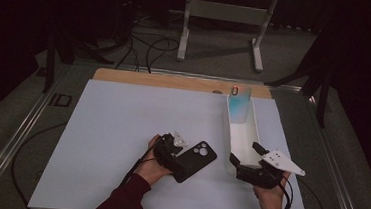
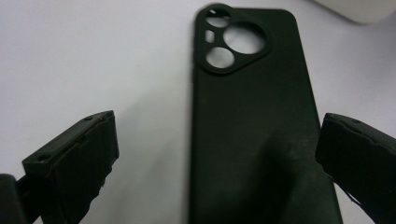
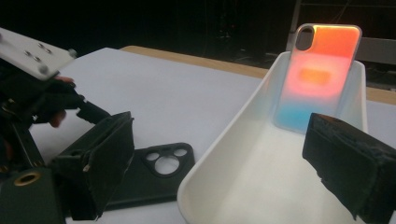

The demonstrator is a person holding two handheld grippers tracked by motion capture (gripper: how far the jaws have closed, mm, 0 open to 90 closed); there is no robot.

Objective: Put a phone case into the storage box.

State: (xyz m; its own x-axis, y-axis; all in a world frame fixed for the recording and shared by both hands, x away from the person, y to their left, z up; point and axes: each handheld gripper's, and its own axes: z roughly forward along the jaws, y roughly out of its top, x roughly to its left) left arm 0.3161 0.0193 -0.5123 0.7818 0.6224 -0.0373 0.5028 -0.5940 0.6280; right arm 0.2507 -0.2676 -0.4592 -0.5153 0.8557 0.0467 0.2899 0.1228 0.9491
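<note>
- The black case's [image 2: 254, 126] lower end is cut off by the left gripper view's bottom edge.
- In the right gripper view, part of it is hidden behind a jaw.
- The tray's [image 3: 219, 154] near end is cut off there.

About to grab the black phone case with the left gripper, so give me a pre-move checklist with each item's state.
1. Left gripper open: ok.
2. Black phone case between its jaws: ok.
3. Case flat on the white mat: ok.
4. Jaws touching the case: not ok, gaps on both sides.
5. Right gripper open at the white tray's near end: ok.
6. Room in the tray in front of the colourful case: ok.
</note>
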